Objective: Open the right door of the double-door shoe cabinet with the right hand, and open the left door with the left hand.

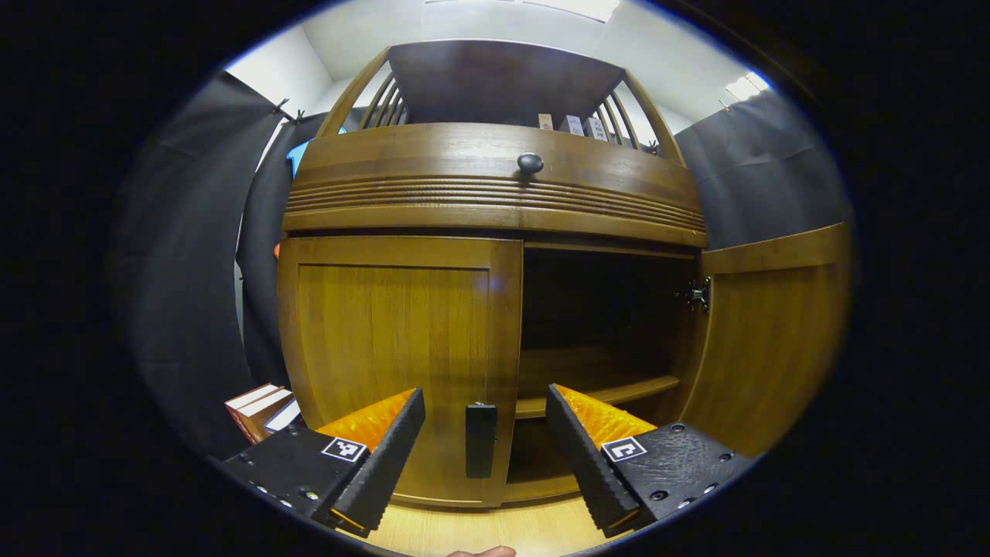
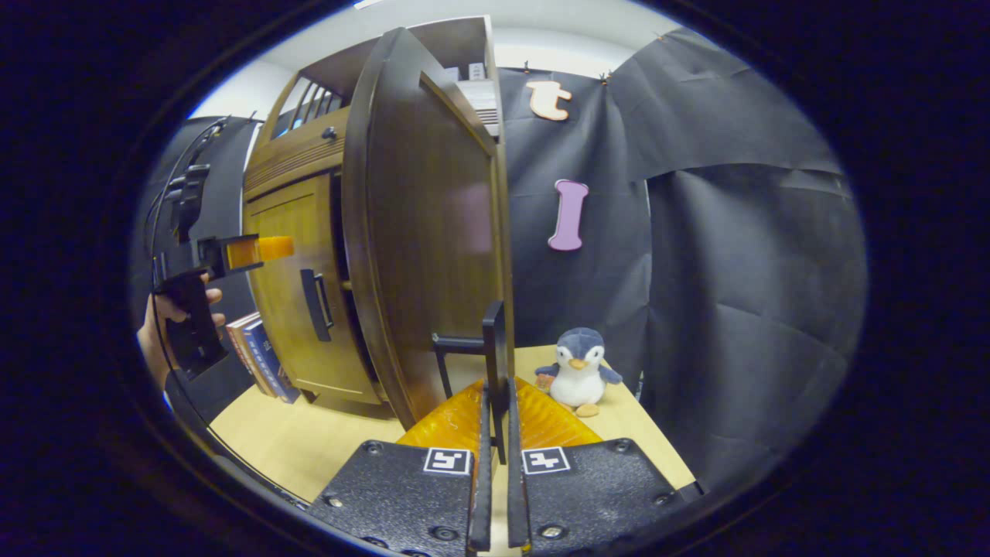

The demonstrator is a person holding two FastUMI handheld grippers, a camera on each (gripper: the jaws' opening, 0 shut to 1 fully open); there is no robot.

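shoe cabinet [image 1: 495, 201] half done: right gripper [image 2: 495, 433] fingers pinching the right door's handle [image 2: 495, 348], right door [image 2: 433, 232] swung wide. left gripper [image 1: 486, 445] fingers spread either side of the left door's handle [image 1: 480, 439], not yet closed; left door [image 1: 394, 348] shut. next: close, pull outward. smooth varnished wood, slim dark bar handles, pale surface [image 1: 479, 530] beneath.

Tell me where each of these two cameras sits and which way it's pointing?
Left gripper view: rides the open left gripper, facing the cabinet front, the closed left door's handle between its fingers.
Right gripper view: rides the right gripper, clamped on the open right door's handle, looking along that door; a penguin toy beyond.
Shared: cabinet, left door.
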